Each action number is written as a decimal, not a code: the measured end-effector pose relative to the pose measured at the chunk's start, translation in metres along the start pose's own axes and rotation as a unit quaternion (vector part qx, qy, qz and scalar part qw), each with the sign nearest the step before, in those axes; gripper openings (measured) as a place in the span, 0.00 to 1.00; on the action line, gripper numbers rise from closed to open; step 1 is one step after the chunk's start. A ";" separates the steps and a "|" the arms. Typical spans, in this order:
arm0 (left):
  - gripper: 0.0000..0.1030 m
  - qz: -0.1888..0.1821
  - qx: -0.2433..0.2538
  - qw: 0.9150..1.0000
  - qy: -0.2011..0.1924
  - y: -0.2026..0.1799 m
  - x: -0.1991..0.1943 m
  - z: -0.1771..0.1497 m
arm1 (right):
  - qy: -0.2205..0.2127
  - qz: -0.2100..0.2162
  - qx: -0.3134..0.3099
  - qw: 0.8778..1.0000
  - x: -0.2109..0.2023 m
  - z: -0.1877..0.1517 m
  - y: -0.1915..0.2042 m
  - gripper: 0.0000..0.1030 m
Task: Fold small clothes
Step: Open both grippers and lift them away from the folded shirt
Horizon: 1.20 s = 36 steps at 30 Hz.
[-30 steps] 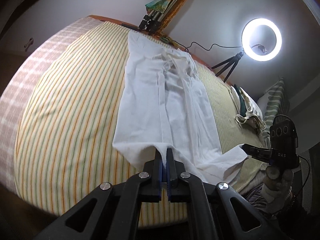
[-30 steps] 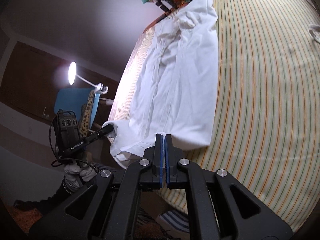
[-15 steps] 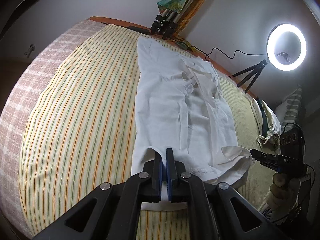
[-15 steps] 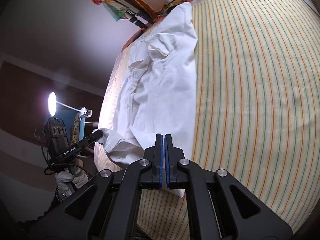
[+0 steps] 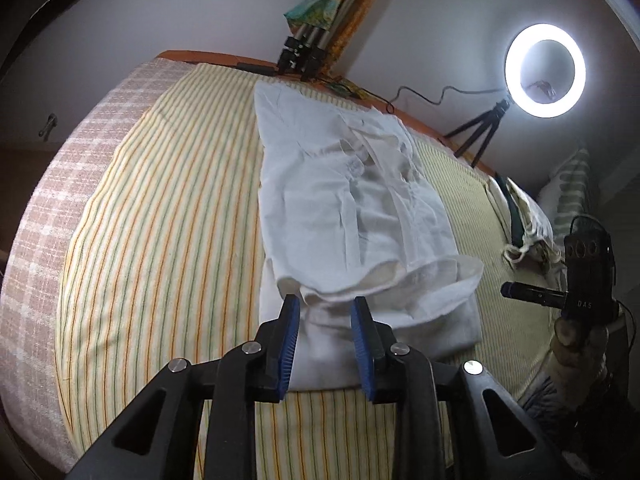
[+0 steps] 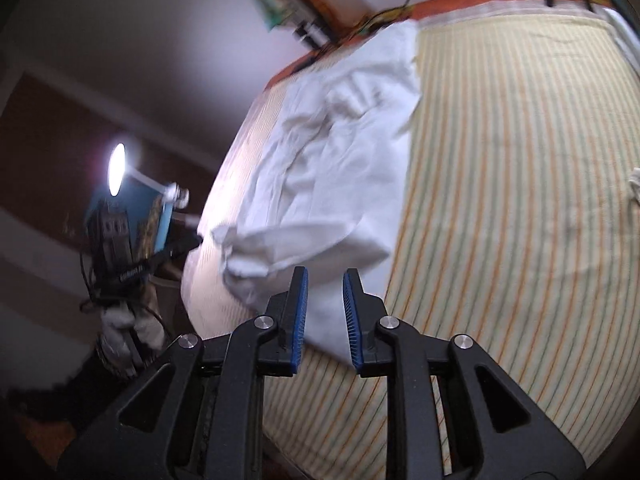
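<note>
A white garment lies lengthwise on the striped bed cover; its near hem is folded back over itself in a loose roll. My left gripper is open, its blue pads either side of the near fold, holding nothing. In the right wrist view the same garment lies along the bed's left edge, and my right gripper is open just in front of its folded near end. The right gripper also shows in the left wrist view, and the left gripper shows blurred in the right wrist view.
A lit ring light on a small tripod stands at the bed's far right. A tripod leans by the headboard. A cream bag and a striped pillow lie at the right. The bed edge drops off left of the garment.
Both grippers carried the near hem forward over the garment, then opened and let it go. The hem now rests folded on the garment.
</note>
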State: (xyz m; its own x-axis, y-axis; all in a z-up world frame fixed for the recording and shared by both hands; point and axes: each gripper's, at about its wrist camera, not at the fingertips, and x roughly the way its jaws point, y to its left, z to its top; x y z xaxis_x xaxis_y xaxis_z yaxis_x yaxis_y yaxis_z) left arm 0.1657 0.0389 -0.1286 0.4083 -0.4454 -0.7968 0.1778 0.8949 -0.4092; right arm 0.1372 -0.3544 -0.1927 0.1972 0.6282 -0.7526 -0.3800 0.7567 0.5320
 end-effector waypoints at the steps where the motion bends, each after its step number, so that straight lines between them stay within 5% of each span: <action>1: 0.22 -0.002 0.009 1.000 0.010 -0.003 0.003 -0.005 | 0.014 0.005 -0.006 1.000 0.008 -0.004 0.002 0.19; 10: 0.22 0.017 0.057 0.996 0.070 -0.010 0.043 -0.010 | 0.084 -0.010 -0.050 0.995 0.063 -0.008 0.011 0.19; 14: 0.22 0.033 0.072 0.996 0.040 -0.012 0.046 0.013 | 0.057 -0.005 -0.042 0.997 0.066 0.008 0.007 0.19; 18: 0.22 0.067 0.090 0.994 0.011 -0.009 0.049 0.032 | -0.001 -0.079 -0.048 0.996 0.056 0.026 -0.004 0.19; 23: 0.23 0.079 0.076 0.994 -0.005 0.006 0.049 0.039 | -0.040 -0.113 -0.031 0.992 0.036 0.034 -0.021 0.20; 24: 0.26 0.080 0.077 0.994 -0.008 0.008 0.049 0.040 | -0.042 -0.115 -0.034 0.992 0.032 0.034 -0.021 0.22; 27: 0.36 0.073 0.072 0.995 -0.006 0.011 0.051 0.039 | -0.051 -0.106 -0.029 0.993 0.026 0.034 -0.022 0.49; 33: 0.28 0.072 0.093 0.993 0.009 0.004 0.066 0.034 | -0.032 -0.116 -0.053 0.991 0.038 0.031 -0.014 0.49; 36: 0.14 0.072 0.099 0.992 0.005 0.002 0.067 0.035 | -0.022 -0.129 -0.071 0.989 0.047 0.028 -0.007 0.36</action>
State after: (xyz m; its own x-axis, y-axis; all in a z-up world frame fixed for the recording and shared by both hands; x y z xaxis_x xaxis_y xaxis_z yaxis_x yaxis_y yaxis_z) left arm 0.2244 0.0116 -0.1674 0.4332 -0.3120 -0.8456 0.2918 0.9362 -0.1959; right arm 0.1748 -0.3250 -0.2207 0.3413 0.4273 -0.8372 -0.4338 0.8618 0.2630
